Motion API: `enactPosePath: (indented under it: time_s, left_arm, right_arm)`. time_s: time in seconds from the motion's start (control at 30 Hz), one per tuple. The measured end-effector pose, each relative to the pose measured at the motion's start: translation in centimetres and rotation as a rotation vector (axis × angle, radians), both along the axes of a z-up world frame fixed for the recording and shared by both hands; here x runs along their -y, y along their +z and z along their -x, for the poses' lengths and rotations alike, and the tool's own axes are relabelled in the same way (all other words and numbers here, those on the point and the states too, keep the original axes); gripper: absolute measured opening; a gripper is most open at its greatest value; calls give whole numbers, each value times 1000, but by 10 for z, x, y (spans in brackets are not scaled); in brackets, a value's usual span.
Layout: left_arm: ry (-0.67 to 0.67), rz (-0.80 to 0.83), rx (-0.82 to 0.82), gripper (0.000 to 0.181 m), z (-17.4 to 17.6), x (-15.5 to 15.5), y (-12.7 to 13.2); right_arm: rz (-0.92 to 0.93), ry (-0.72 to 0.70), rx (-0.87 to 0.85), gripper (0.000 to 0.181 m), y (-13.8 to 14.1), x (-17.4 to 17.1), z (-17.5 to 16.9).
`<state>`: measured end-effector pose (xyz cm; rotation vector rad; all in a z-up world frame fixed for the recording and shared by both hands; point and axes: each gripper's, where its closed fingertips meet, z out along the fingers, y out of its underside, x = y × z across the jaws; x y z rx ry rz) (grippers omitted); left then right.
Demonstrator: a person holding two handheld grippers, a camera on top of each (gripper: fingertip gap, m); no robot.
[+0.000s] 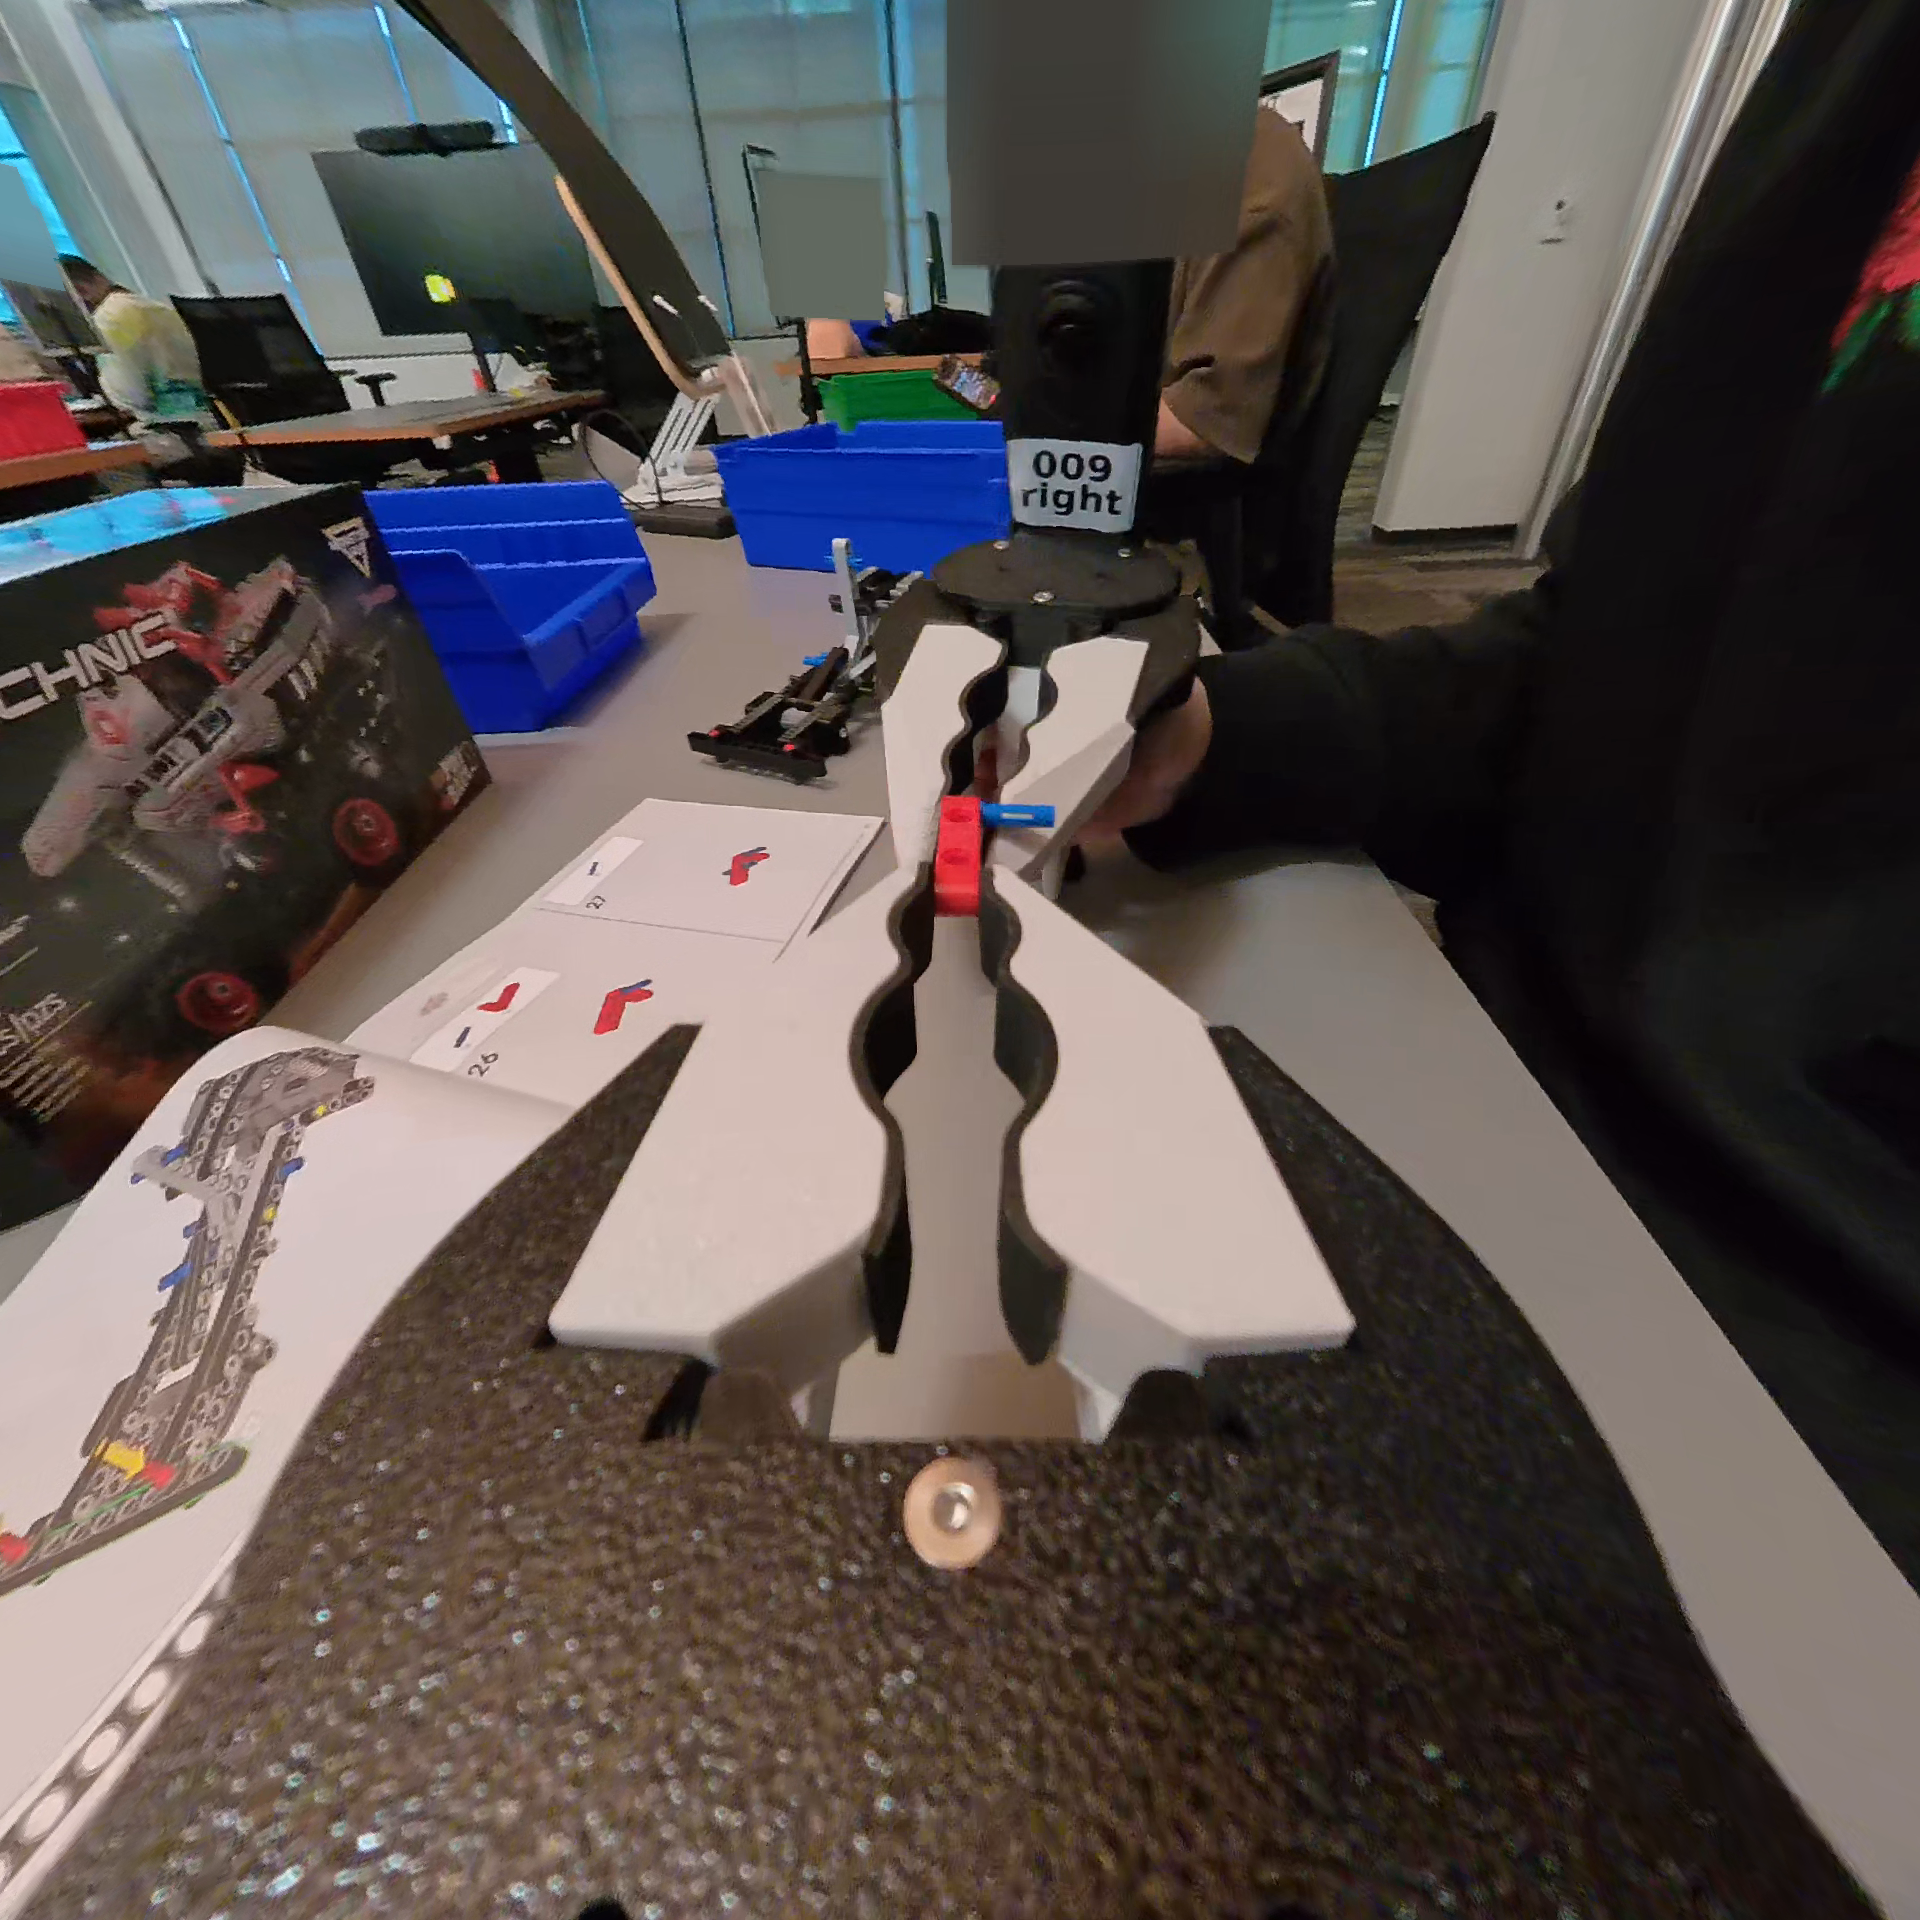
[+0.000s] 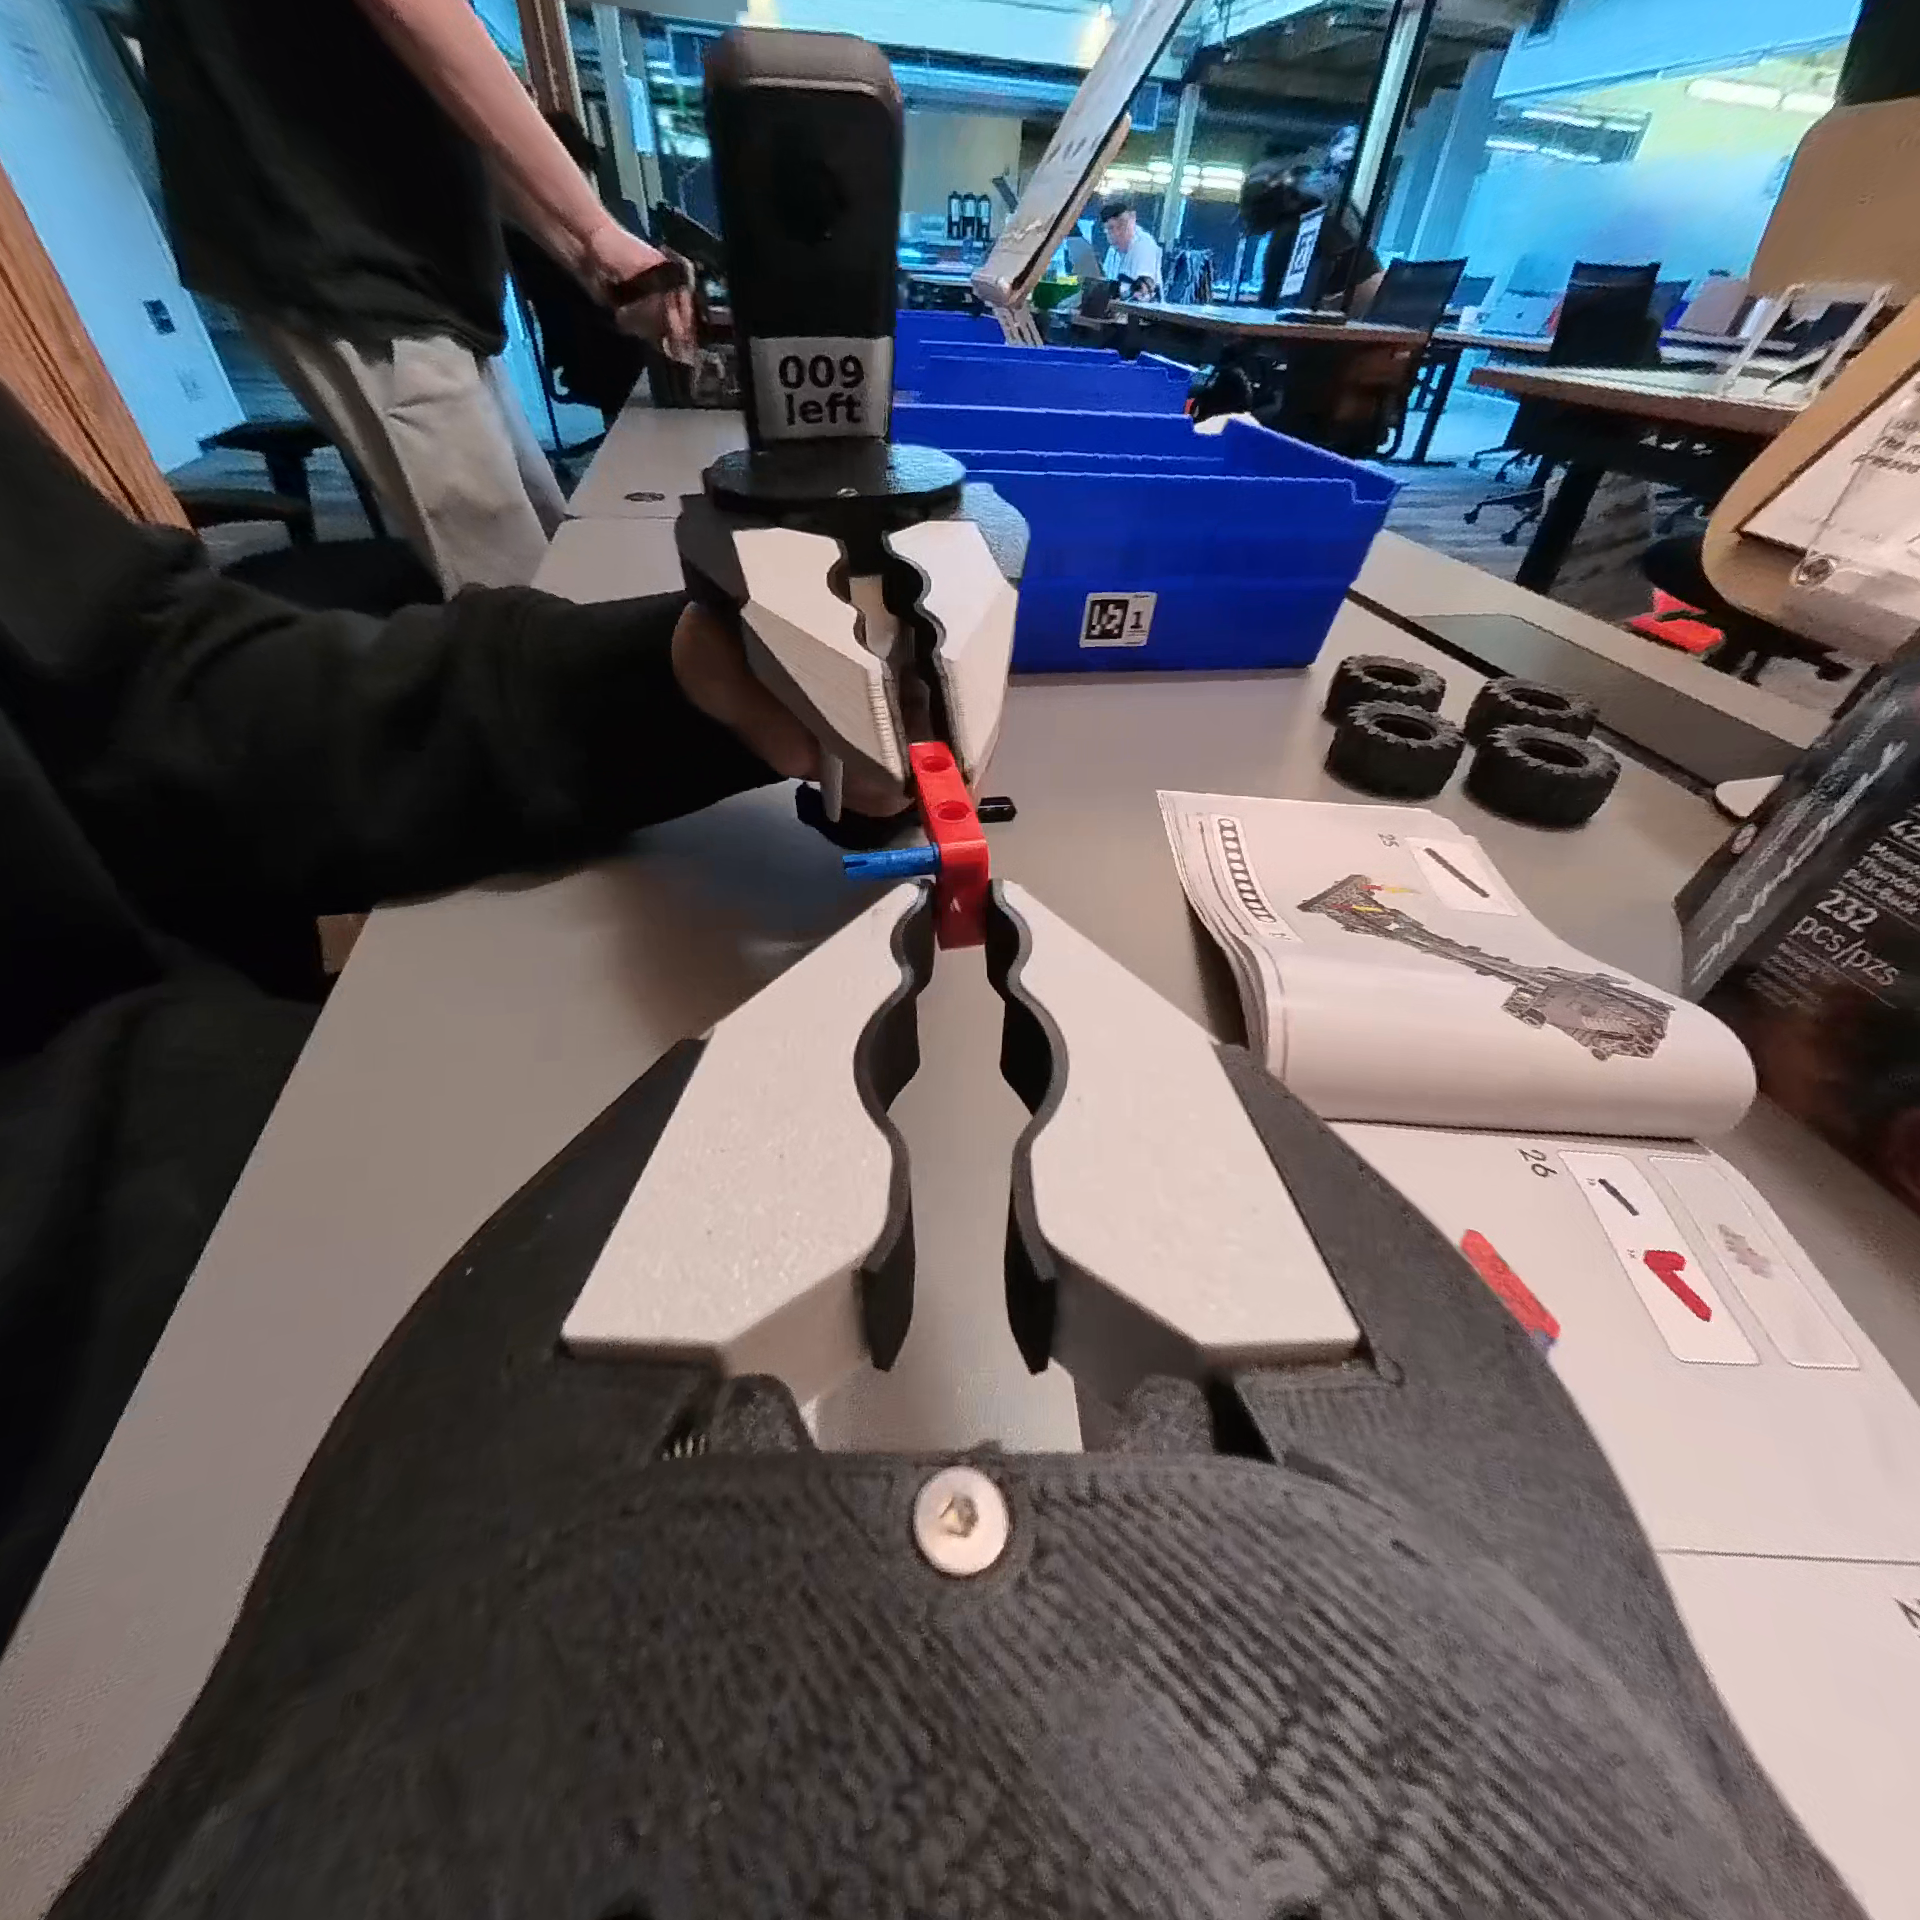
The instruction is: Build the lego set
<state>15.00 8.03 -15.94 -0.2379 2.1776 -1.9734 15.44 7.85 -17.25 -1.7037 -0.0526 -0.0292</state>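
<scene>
Both grippers, left (image 1: 956, 883) and right (image 2: 961, 914), pinch opposite ends of one red beam (image 1: 957, 854) above the table (image 1: 1299, 997), a blue pin (image 1: 1018, 816) jutting sideways from it.

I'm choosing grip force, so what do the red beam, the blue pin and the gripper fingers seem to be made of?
Red beam: looks like hard moulded plastic, smooth with a slight sheen and crisp round holes.
Blue pin: probably the same rigid plastic, glossy, slit at its tip.
Right gripper fingers: seemingly printed plastic, matte grey with a fine grainy surface; their black wavy inner pads could be rubbery, which is unclear.
</scene>
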Motion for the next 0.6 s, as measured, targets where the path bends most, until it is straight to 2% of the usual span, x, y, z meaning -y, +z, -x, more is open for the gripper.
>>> enactPosePath:
  time_s: [0.3, 0.47, 0.6]
  left_arm:
    - [35, 56, 29, 5, -4, -2, 7]
    - [109, 53, 61, 8, -14, -6, 6]
    - [168, 96, 73, 19, -21, -12, 13]
  right_arm:
    - [-55, -4, -19, 6, 7, -2, -3]
    - [-33, -54, -22, 6, 4, -4, -10]
    - [-71, -95, -64, 5, 9, 0, -19]
